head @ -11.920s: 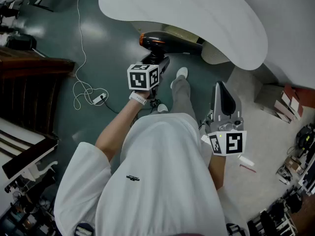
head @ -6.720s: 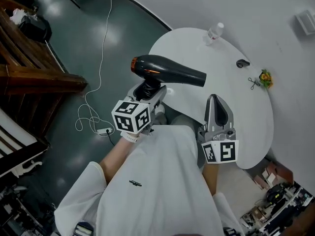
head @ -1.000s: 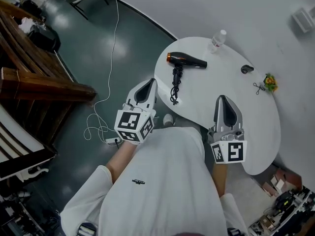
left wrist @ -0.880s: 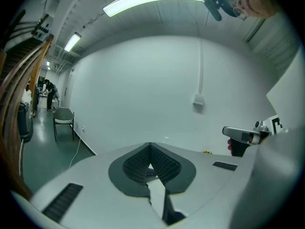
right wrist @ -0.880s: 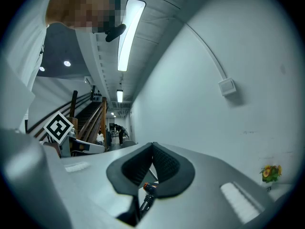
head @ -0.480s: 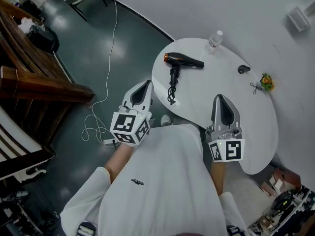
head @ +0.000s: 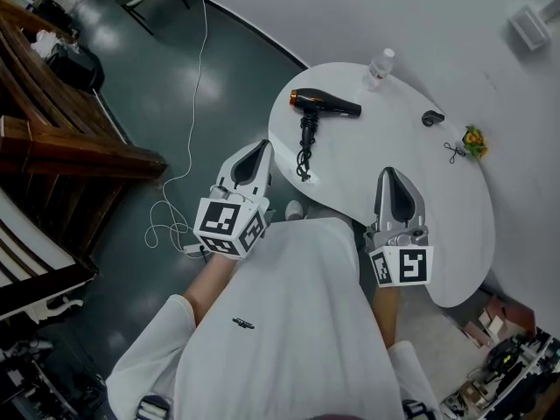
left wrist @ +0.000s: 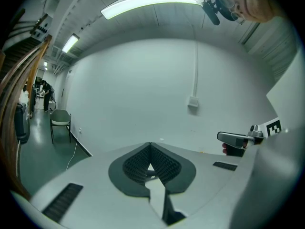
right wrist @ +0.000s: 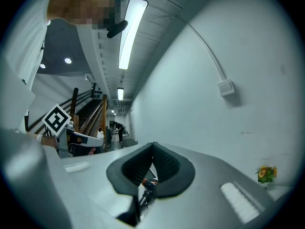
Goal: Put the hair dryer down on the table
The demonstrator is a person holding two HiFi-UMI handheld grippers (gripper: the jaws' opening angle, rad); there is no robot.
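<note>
Dryer on the surface, grippers at its near side.
The dryer [head: 325, 105] lies at the far left of the surface [head: 437, 208], its cord [head: 304, 151] trailing toward the near edge. A bottle [head: 379, 66] stands behind it, to the right. The left gripper [head: 260, 149] is left of the surface, over the floor [head: 245, 77]. The right gripper [head: 389, 176] is over its near part.

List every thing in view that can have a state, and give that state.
hair dryer: lying on its side on the table, nothing holding it.
cord: bundled, lying on the table below the handle.
water bottle: standing upright.
left gripper: shut, empty.
right gripper: shut, empty.
</note>
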